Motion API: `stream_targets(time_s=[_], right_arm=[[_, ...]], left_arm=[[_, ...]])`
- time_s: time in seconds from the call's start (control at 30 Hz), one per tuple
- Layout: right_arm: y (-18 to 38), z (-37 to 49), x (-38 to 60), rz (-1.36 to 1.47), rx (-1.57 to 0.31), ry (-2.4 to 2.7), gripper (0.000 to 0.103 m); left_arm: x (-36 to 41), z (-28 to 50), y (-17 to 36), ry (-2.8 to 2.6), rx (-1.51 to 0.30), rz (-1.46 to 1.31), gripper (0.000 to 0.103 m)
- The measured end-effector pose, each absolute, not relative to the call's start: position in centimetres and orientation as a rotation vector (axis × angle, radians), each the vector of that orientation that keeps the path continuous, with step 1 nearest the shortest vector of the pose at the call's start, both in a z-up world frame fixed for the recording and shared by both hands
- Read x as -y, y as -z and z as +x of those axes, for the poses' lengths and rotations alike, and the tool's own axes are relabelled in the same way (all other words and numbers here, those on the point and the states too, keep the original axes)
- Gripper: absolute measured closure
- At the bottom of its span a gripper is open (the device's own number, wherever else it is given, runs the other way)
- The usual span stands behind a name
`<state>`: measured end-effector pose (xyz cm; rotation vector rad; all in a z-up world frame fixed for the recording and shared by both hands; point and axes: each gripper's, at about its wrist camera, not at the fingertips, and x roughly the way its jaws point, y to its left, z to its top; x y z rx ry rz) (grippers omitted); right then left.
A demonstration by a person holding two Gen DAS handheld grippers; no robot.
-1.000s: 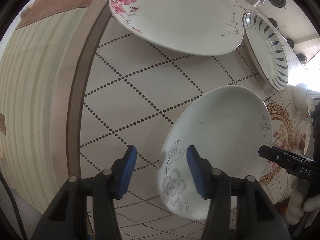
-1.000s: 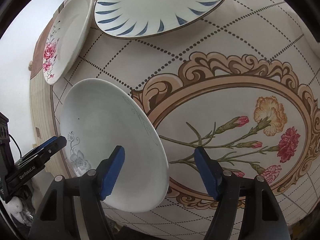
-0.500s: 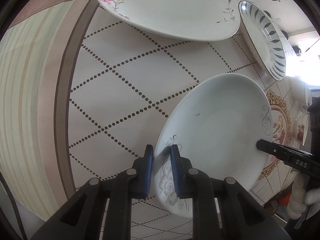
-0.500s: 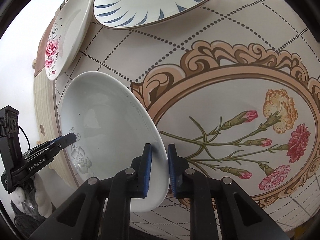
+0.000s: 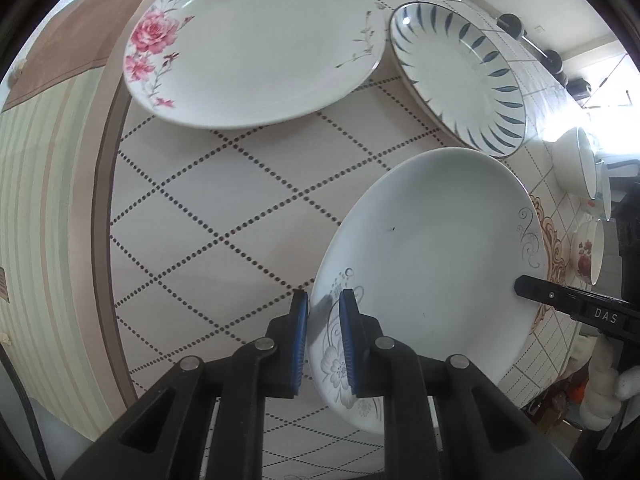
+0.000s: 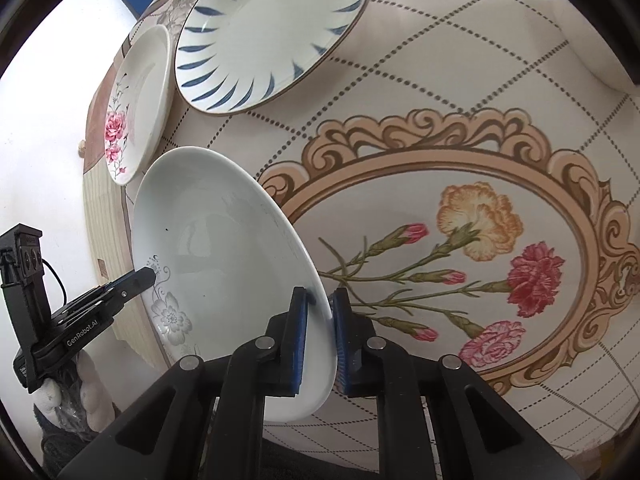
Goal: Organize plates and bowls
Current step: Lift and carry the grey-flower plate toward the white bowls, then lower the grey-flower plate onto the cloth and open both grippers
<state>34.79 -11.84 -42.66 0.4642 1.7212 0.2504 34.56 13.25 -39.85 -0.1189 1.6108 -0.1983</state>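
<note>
A white plate with a grey flower [image 5: 432,248] hangs tilted a little above the patterned tablecloth, held from both sides. My left gripper [image 5: 323,300] is shut on its rim beside the grey flower. On the opposite rim my right gripper [image 6: 320,296] is shut, its blue pads [image 6: 300,320] pressing on the plate [image 6: 216,248]. Each gripper's tip also shows in the other's view: the right gripper [image 5: 520,282] and the left gripper [image 6: 148,274]. On the table behind lie a rose-printed plate [image 5: 256,44] and a blue-leaf plate [image 5: 460,80], close together.
Bowls [image 5: 576,164] stand at the right, one with a red flower print [image 5: 588,252]. The cloth's carnation medallion [image 6: 460,264] lies right of the held plate. The table edge [image 5: 104,200] curves along the left, with striped cloth hanging below. A gloved hand [image 6: 52,396] holds the left gripper.
Both grippers went from open around the plate's rim to shut on it. The plate has risen off the cloth, and the back plates show more fully.
</note>
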Motion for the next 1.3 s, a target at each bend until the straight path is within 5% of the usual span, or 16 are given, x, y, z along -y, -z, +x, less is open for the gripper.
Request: stream_targets(time_s=[0.57,1.2,1.3], right_arm=[[42.8,33.8,29.0,0.575,-1.673,-0.041,0.088],[44.0,34.0,27.6,0.43,-1.716,-0.02,0.086],[42.9,33.8,26.9,0.372,-1.707,-0.02,0.077]], left_arm=[[0.8,38.9,41.9,0.33,-1.634,0.02,0.09],[0.5,37.1,40.8,0.176,-1.617,0.032,0.087],[-0.6,36.2,39.4,0.119,-1.585,0.026,0.084]])
